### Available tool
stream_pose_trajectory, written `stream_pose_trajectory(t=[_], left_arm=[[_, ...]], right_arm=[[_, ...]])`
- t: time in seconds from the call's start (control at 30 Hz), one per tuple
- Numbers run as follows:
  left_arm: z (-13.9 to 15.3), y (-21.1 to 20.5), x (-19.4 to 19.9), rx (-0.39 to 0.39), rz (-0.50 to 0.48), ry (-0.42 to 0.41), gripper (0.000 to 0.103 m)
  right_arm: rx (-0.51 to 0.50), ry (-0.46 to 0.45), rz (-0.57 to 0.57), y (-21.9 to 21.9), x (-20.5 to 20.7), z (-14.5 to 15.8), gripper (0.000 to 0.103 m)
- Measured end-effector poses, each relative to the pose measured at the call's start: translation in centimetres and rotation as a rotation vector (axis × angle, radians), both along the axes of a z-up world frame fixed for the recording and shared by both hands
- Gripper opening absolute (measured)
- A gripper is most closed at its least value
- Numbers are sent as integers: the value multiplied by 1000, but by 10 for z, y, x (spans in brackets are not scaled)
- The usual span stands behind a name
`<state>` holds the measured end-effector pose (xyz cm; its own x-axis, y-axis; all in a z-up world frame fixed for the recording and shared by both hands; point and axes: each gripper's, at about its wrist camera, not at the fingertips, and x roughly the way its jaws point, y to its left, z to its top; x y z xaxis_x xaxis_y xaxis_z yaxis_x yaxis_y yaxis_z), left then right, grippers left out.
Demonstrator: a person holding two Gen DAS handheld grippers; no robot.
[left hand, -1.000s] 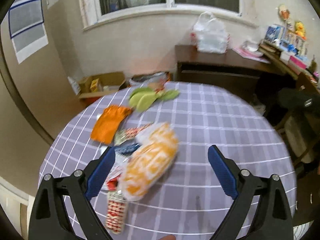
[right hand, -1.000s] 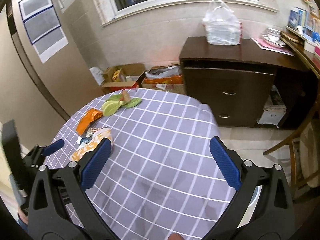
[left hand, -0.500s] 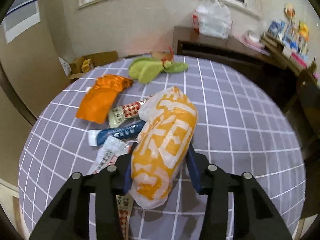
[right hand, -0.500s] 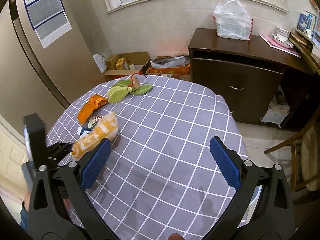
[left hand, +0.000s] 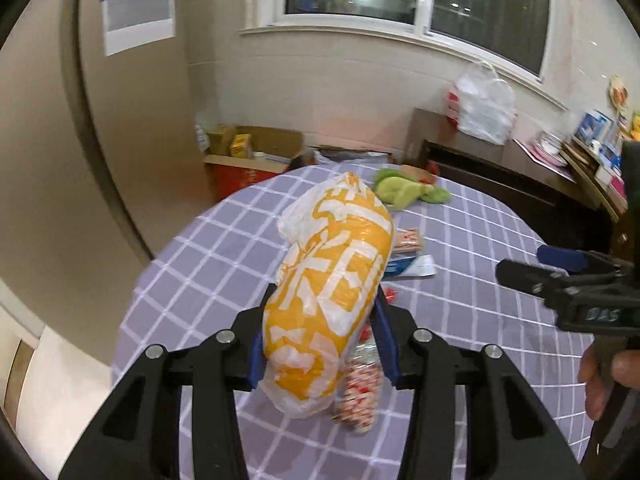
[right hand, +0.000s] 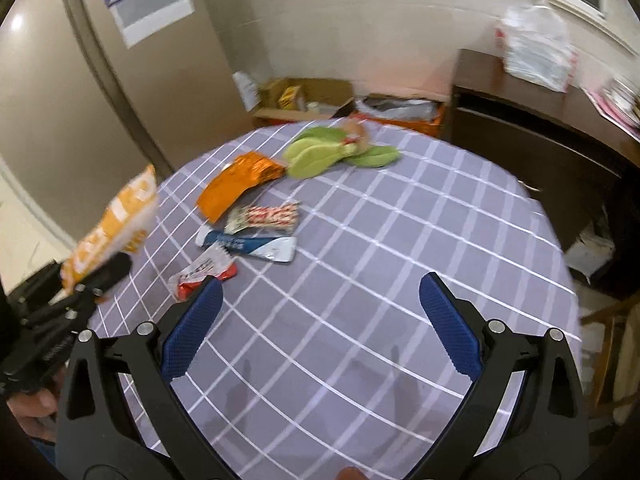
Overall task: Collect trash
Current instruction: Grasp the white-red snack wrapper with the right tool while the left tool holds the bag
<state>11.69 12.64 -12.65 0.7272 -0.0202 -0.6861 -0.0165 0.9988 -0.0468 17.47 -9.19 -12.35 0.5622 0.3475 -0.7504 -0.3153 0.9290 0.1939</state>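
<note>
The left gripper (left hand: 320, 344) is clamped on the orange-and-white plastic bag (left hand: 332, 292), which fills the gap between its blue pads and stands up toward 12 o'clock, clear of the bench (left hand: 208, 264). In the right wrist view that bag (right hand: 114, 224) hangs out past the bench's 9 o'clock edge, over the floor.

The right gripper (right hand: 320, 320) is spread wide with nothing in it, above bare checked cloth at the near side of the bench (right hand: 360, 320); the cloth from 1 to 4 o'clock carries nothing out to the rim.

Beyond its left pad, toward 10 o'clock, lies a red-and-white wrapper (right hand: 204, 272), then a blue-and-white wrapper (right hand: 252, 246), then a red-patterned packet (right hand: 266, 216), each near the next. Farther out is an orange foil pouch (right hand: 236, 184), close to the 10 o'clock rim. Farthest, at 12 o'clock by the far edge, sits a green cloth toy (right hand: 328, 152).
</note>
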Motion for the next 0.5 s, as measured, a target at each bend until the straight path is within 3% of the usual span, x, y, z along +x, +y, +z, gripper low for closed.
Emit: stream_pose_trajectory(t=[0.23,0.5], left_arm=[[-8,33,-15,-31,101,20,44],[-19,60,-33,-52,181,48,44]], right_arm=[[-29,42,184,55,9,-23,97],[-11,81,255,103,8,-33,96]])
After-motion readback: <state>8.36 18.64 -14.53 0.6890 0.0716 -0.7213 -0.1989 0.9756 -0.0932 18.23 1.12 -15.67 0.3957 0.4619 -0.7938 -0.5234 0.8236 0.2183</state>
